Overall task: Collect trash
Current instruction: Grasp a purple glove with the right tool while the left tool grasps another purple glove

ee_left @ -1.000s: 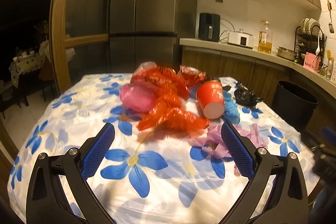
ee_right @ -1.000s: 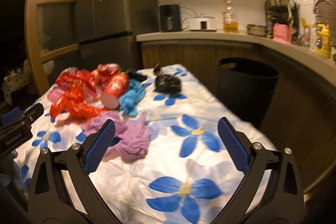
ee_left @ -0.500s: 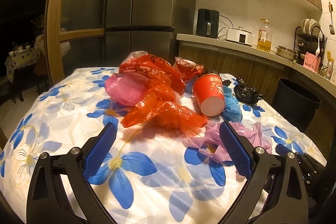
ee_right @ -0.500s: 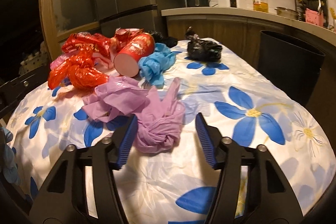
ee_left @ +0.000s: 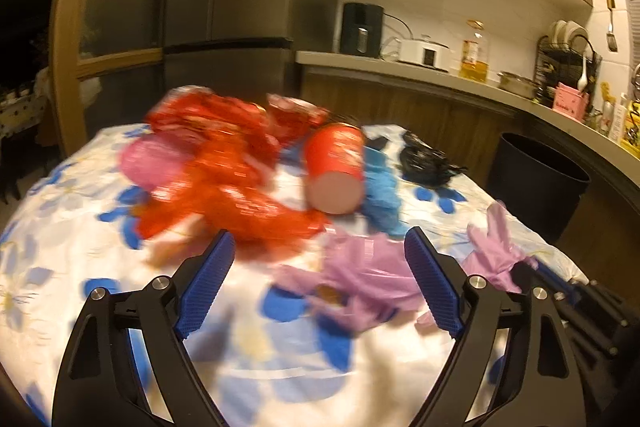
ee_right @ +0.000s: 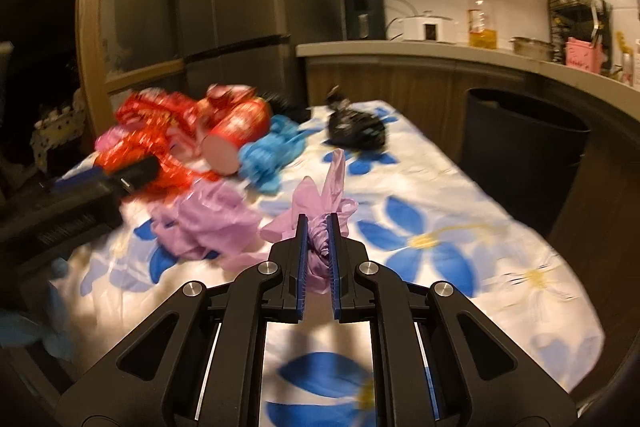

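1. The right claw (ee_right: 318,227) had just been closing and pinched a crumpled purple bag (ee_right: 320,247) between its blue pads, low over the flowered cloth of the desk (ee_right: 460,227)
2. The left claw (ee_left: 316,253) stood wide, its jaws having just narrowed a little, with nothing pressed between them; a second purple bag (ee_left: 360,279) lay on the cloth inside the gap, nearer the right pad
3. Beyond it, a tangle of red plastic bags (ee_left: 224,183) spread across the desk, with a pink bag (ee_left: 148,163) at its left edge
4. A red paper cup (ee_left: 334,167) lay on its side, touching a blue bag (ee_left: 380,187)
5. Farther back sat a black bag (ee_right: 356,127)
6. A dark bin (ee_right: 520,155) stood beside the desk, under the kitchen counter
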The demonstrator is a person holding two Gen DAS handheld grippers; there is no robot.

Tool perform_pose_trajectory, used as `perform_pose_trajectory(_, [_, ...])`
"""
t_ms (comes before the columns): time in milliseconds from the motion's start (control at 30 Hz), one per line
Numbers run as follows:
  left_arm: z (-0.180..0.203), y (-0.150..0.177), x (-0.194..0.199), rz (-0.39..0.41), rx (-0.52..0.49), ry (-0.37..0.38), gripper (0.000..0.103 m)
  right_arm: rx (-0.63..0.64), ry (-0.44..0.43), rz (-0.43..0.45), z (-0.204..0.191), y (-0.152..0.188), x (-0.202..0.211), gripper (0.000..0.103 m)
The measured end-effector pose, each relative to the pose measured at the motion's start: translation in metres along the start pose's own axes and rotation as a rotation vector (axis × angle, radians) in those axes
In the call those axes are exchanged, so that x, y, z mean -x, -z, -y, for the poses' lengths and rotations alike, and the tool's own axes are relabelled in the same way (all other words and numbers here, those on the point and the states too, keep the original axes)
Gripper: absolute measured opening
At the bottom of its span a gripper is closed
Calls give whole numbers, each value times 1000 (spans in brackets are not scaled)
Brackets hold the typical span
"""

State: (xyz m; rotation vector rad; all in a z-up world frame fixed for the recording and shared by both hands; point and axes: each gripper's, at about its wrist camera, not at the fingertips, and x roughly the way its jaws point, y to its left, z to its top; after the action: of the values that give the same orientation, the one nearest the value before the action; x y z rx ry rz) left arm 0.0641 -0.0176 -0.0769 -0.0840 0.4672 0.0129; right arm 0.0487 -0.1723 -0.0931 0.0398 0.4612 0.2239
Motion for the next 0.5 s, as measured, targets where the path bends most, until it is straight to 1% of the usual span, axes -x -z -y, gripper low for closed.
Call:
perform_pose_trajectory(33, [5, 1, -5, -12, 0, 12, 82, -4, 11, 3, 4, -1, 3, 9])
perform_pose_trajectory(67, [12, 3, -13, -30, -4, 19, 79, -10, 17, 6, 8, -2, 5, 9])
perform_pose_trajectory(100, [17, 6, -19, -42, -14, 15, 77, -17, 22, 8, 12, -3, 7, 9])
perform_pose_trajectory(167, [25, 10, -32, -85, -30, 2, 67, -30, 31, 10, 20, -4, 12, 9])
perform_pose_trajectory(200, [26, 12, -38, -108, -26, 5, 64, -35, 32, 11, 23, -4, 14, 9])
perform_pose_trajectory(267, [27, 14, -47, -142, -11, 9, 53, -46, 36, 12, 30, -5, 18, 9])
perform_pose_trajectory(300, [27, 15, -48, -148, -9, 6, 51, -49, 39, 13, 32, -6, 19, 9])
perform_pose_trajectory(333, [27, 16, -50, -154, -10, -1, 44, -52, 42, 14, 34, -6, 20, 9])
perform_pose_trajectory(367, [27, 16, -52, -161, -11, -2, 35, -56, 44, 16, 36, -7, 21, 9])
perform_pose_trajectory(400, [27, 17, -53, -169, -10, 2, 29, -59, 44, 17, 38, -8, 22, 9])
perform_pose_trajectory(433, [26, 18, -53, -173, -8, -2, 16, -62, 45, 19, 40, -9, 22, 9])
perform_pose_trajectory(467, [25, 18, -54, -178, -4, -7, 9, -65, 46, 21, 41, -9, 23, 9])
perform_pose_trajectory(500, [23, 19, -54, -183, 5, -5, 8, -67, 46, 23, 42, -10, 24, 9])
